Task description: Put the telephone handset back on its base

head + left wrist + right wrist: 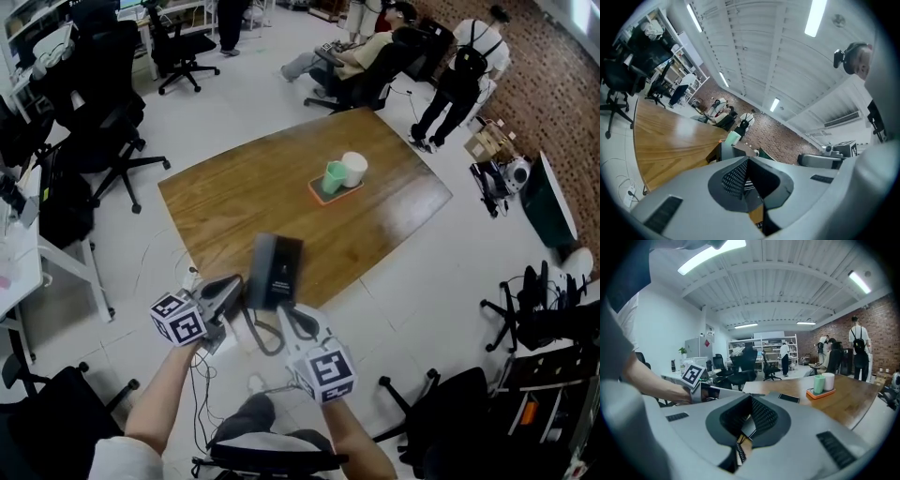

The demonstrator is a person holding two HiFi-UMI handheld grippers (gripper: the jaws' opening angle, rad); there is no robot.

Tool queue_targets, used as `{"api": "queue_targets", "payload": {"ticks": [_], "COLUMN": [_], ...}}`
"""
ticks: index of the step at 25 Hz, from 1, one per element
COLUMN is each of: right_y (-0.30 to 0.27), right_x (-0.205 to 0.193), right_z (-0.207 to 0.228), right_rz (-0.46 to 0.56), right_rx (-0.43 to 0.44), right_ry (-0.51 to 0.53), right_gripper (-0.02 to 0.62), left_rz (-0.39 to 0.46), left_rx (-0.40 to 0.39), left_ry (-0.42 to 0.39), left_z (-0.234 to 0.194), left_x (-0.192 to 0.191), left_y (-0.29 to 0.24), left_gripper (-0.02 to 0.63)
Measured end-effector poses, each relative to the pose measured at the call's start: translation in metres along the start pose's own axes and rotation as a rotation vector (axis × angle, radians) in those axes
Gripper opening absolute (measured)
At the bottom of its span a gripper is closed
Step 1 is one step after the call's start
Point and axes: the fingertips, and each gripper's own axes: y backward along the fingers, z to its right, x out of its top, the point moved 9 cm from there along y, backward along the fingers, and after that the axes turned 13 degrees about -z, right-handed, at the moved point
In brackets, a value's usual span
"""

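Off the worktop's (234,199) near edge, we see the right gripper (289,317) pinching what looks like the handset (743,428), with one coiled cord (263,341) sagging. The left gripper (236,287) is pressed together, likely steadying the one base (275,270). Toward the far-right edge are a green cup (335,177), a white cup (354,168) and one tray (317,194).

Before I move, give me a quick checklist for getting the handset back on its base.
1. Phone on table: ok, at the near edge.
2. Handset told apart from base: cannot tell.
3. Left tool open for a grasp: not ok, jaws together.
4. Right tool open for a grasp: not ok, jaws together.
5. Cord free: cannot tell, it loops off the edge between both tools.
6. Cups clear of phone: ok, well apart.
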Motion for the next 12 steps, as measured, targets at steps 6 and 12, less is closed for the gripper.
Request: {"api": "queue_targets", "payload": {"ticks": [6, 12], "right_y": [0.034, 0.083], "right_x": [-0.005, -0.016], "right_z": [-0.011, -0.021], "right_rz": [0.038, 0.078], "right_rx": [0.01, 0.003], "right_ry": [0.037, 0.033], "right_gripper": [0.005, 0.005], "left_rz": [0.021, 0.031], "left_rx": [-0.001, 0.003], "left_ry": [-0.129, -0.212], "left_z": [0.07, 0.137], "left_x": [-0.005, -0.018], "left_y": [0.009, 0.012], "left_gripper": [0.002, 0.002]}}
